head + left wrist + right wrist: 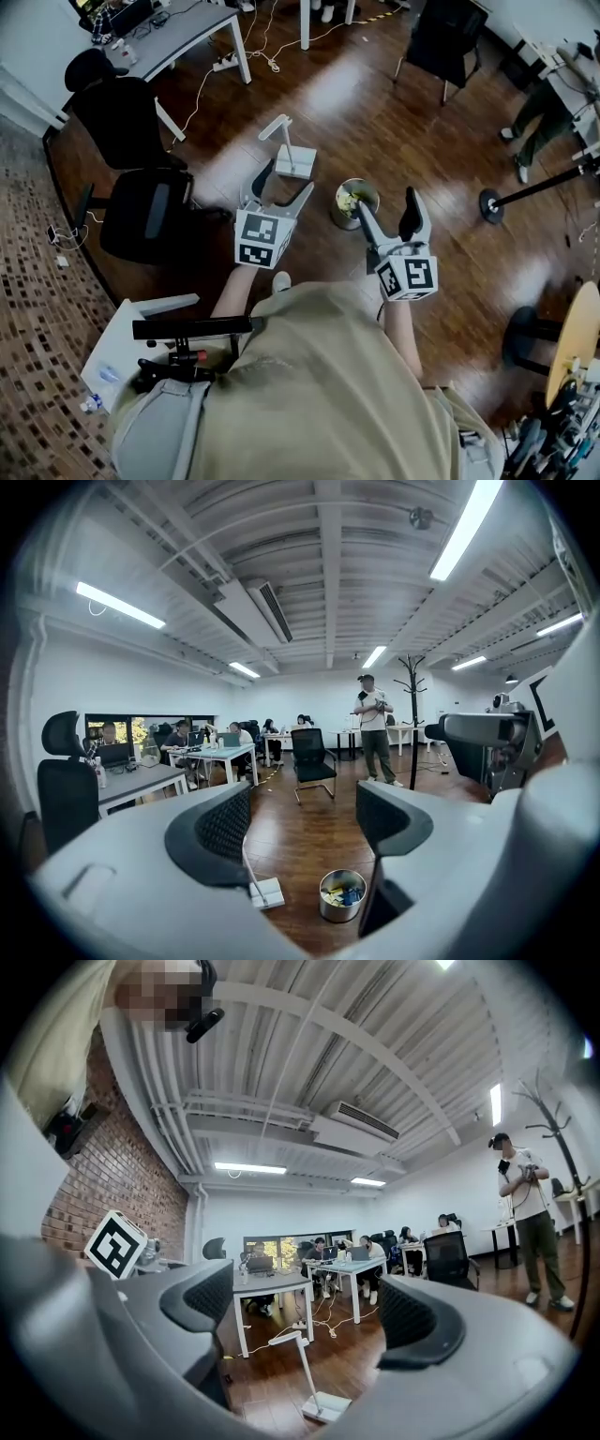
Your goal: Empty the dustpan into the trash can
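A white long-handled dustpan (292, 157) stands on the wooden floor, with a round metal trash can (354, 202) holding colourful scraps just to its right. My left gripper (287, 184) is held above the floor on the near side of the dustpan, open and empty. My right gripper (388, 208) is also open and empty, just right of the can. In the left gripper view the dustpan (267, 891) and the can (342, 894) lie below the open left gripper (305, 822). In the right gripper view the dustpan (323, 1402) shows between the jaws of the right gripper (309, 1312), well beyond them.
Black office chairs (141, 187) stand to the left and a white desk (178, 37) at the back left. A small white table (117, 352) is at my lower left. A stand base (490, 202) and a seated person (539, 112) are on the right. Another person (375, 728) stands farther off.
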`<state>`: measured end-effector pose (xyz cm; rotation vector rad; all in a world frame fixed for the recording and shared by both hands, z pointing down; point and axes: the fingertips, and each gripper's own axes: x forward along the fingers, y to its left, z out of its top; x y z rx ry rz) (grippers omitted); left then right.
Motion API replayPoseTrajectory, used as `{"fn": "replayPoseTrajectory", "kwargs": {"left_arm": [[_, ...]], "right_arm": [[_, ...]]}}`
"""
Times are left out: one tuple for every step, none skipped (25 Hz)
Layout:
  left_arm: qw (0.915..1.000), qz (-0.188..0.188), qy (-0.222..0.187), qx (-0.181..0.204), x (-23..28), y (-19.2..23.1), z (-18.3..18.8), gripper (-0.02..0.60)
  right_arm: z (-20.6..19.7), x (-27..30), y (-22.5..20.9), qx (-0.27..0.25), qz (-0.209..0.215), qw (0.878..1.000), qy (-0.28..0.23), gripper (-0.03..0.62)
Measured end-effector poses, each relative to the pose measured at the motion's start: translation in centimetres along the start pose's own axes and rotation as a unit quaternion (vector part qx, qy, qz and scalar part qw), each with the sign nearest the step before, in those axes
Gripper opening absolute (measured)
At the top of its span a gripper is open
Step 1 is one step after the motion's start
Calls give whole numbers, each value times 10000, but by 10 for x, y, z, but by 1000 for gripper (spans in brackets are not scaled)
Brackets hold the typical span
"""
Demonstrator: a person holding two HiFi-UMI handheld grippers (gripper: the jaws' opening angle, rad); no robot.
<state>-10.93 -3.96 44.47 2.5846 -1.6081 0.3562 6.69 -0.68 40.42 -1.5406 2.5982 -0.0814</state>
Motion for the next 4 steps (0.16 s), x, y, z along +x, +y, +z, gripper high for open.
{"fn": "replayPoseTrajectory", "kwargs": {"left_arm": [[10000, 25, 4, -5, -3, 3, -2, 347], [10000, 52, -2, -7, -6, 5, -4, 345], [10000, 75, -6, -10, -8, 8, -5, 345], [10000, 98, -9, -16, -11, 11, -7, 345]], "right_arm": [[-2, 1, 4, 14, 29, 10000, 19, 465], [-4, 3, 8, 20, 59, 10000, 32, 465], [-5, 5, 11, 22, 90, 9999, 43, 465], [-6, 6, 15, 21, 122, 9999, 53, 465]]}}
